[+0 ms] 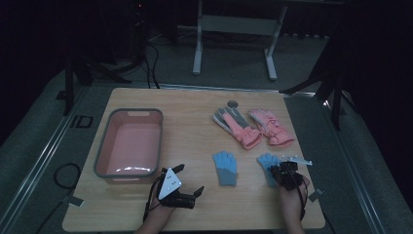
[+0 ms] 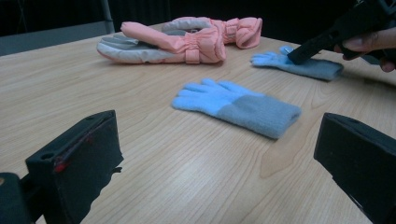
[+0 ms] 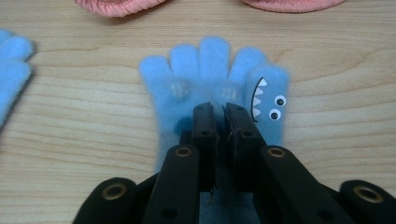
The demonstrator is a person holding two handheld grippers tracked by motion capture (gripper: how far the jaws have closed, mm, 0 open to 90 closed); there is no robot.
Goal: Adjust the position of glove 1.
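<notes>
Two blue knit gloves with grey cuffs lie flat on the wooden table (image 1: 195,122). Over the right glove (image 1: 267,161) (image 3: 210,70), which bears a toothed face with googly eyes, my right gripper (image 1: 277,171) (image 3: 219,109) points down. Its jaws stand a narrow slit apart with their tips at the glove's palm, and the glove stays spread flat. Across the table, the same gripper (image 2: 299,53) rests on that glove (image 2: 313,67). The left glove (image 1: 225,166) (image 2: 238,105) lies untouched. My left gripper (image 1: 189,180) (image 2: 215,154) hovers open and wide at the table's near side, with nothing between its jaws.
A pair of pink mittens (image 1: 253,127) (image 2: 182,42) lies at the back right of the table. A pink basin with a grey rim (image 1: 100,151) stands at the left. Table legs and cables lie on the floor beyond.
</notes>
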